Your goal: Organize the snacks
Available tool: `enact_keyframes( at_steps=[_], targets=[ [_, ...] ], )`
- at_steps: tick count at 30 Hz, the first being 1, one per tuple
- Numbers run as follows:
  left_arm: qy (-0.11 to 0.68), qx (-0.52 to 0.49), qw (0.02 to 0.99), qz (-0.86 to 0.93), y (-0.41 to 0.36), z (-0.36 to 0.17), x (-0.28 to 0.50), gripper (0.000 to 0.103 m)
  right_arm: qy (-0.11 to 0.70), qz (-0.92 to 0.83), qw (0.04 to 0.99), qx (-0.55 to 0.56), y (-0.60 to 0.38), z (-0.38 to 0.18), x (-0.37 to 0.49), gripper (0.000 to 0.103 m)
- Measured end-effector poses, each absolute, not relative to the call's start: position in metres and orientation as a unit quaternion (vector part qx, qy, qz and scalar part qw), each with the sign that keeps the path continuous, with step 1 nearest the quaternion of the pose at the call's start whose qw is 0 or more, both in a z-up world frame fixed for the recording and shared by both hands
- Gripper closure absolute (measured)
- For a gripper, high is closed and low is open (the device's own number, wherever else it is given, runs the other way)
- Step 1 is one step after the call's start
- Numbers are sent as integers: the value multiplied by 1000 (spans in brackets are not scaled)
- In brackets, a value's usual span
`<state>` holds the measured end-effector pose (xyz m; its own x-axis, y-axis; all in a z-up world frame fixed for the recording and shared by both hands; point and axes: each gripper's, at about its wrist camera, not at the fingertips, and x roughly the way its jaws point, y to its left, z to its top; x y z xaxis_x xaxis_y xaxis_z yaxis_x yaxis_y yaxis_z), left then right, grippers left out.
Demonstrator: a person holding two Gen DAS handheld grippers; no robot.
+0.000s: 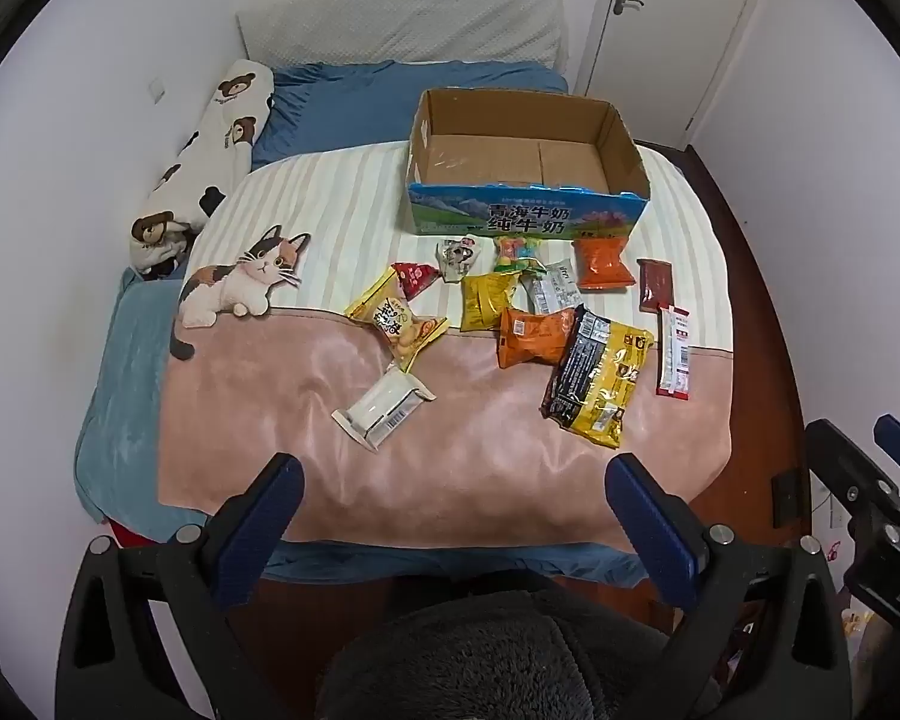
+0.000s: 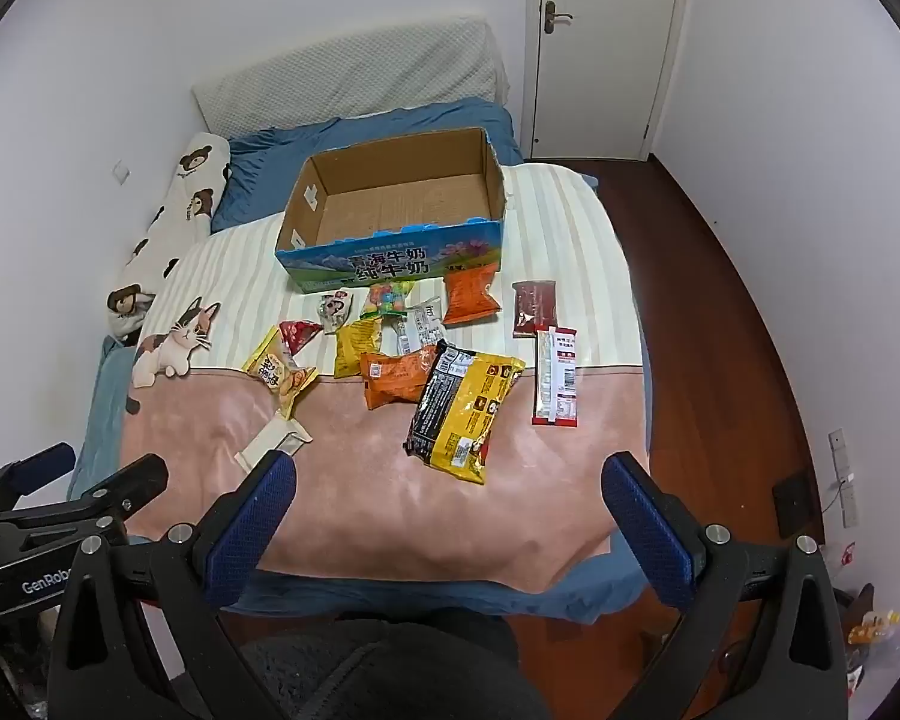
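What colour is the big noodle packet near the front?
Yellow and black noodle packet, clearest in the right wrist view.

Home bedroom: bed [image 2: 390, 480], bear-print pillow [image 2: 174, 210], door [image 2: 606, 48]

Bed [image 1: 150, 372] with a cat-print blanket [image 1: 342, 420] being used as the work surface

A cardboard box [image 1: 528, 204] is being carried at the blanket's 12 o'clock edge, open side up; snack packets are being borne in a loose scatter just below it, a yellow-black noodle pack [image 1: 600, 378] at 3 o'clock, a white packet [image 1: 384, 405] near centre, a bear-print pillow [image 1: 210, 150] at 10 o'clock.
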<state>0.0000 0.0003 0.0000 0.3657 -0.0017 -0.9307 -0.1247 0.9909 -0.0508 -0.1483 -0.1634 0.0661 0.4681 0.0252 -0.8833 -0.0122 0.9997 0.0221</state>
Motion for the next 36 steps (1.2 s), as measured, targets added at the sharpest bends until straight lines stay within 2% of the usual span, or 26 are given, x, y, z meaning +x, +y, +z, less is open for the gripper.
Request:
enact_keyframes(
  at_steps=[36],
  targets=[
    [555,-49,830,30,-14,11,3,0,512,5,859,8,-170,69,-150,0]
  ],
)
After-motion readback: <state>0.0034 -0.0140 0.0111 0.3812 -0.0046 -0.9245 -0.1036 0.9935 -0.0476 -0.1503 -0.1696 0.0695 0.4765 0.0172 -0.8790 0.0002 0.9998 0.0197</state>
